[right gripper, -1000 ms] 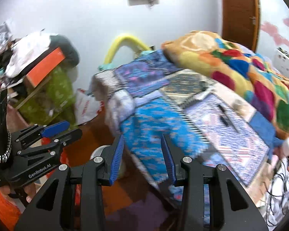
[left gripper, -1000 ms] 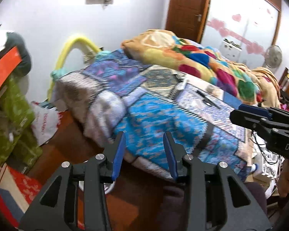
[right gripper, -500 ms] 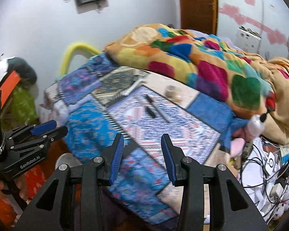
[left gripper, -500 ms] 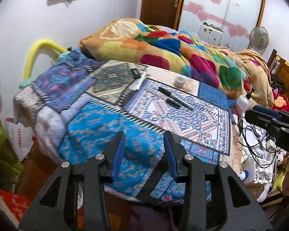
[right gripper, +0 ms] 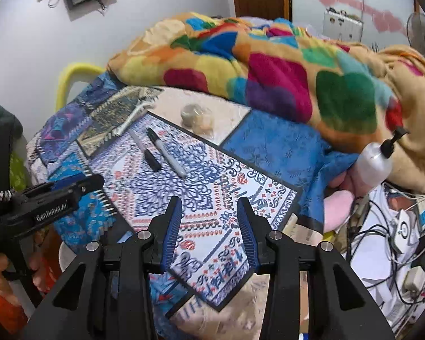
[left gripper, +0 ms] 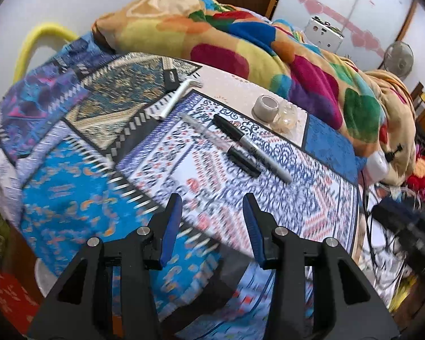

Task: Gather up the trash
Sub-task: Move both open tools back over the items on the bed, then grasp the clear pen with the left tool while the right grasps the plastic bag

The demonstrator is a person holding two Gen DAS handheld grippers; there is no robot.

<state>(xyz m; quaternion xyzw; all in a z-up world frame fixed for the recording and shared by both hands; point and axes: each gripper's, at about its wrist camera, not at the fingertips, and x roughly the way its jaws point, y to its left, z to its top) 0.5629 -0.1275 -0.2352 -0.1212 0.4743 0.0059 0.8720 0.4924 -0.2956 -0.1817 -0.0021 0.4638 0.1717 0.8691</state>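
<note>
On the patterned bedspread (left gripper: 297, 198) lie a black-and-grey marker (left gripper: 252, 147), a clear pen with a black cap (left gripper: 223, 144), a white razor (left gripper: 178, 96), a tape roll (left gripper: 266, 107) and a crumpled clear wrapper (left gripper: 287, 116). My left gripper (left gripper: 211, 221) is open and empty, above the spread's near part, short of the pens. My right gripper (right gripper: 208, 221) is open and empty over the spread's corner. The marker (right gripper: 167, 153), pen (right gripper: 144, 148), razor (right gripper: 133, 116), tape roll (right gripper: 189, 113) and wrapper (right gripper: 205, 120) lie beyond it. The left gripper (right gripper: 76, 182) shows at its left.
A colourful heart-pattern blanket (left gripper: 255, 45) is heaped behind the items. A white pump bottle (right gripper: 376, 161) lies at the bed's right edge above a tangle of cables (right gripper: 396, 226). A yellow hoop (left gripper: 34, 45) and a white bucket (right gripper: 68, 255) are at the left.
Both grippers have swung right and closer to the bed, so the pens, tape roll and wrapper have come nearer. Both stay open and empty.
</note>
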